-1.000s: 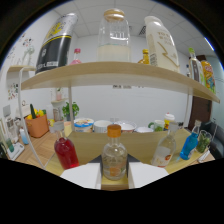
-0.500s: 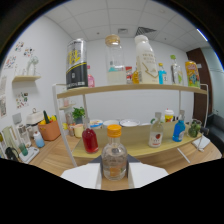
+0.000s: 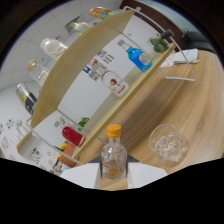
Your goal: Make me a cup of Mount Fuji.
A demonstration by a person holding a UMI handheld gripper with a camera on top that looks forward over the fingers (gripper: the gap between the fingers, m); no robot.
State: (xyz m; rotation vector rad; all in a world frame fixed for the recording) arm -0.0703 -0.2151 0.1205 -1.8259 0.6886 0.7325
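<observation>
Gripper [image 3: 114,172] clamped on small clear bottle [image 3: 113,159] with orange cap, tilted above wooden tabletop [image 3: 195,105]. Glass of ice [image 3: 168,143] just right of bottle. Wooden shelf [image 3: 80,75] beyond bottle.

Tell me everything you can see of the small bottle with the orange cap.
The small bottle is clear, glass by its look, with a rounded body, a short neck and an orange cap on top. It holds clear liquid and carries a small label low on its front. It stands between the fingers of the tongs, which press on its lower sides. The shelf behind it looks steeply tilted. A glass of ice sits on the wooden table just beside it, not touching.
</observation>
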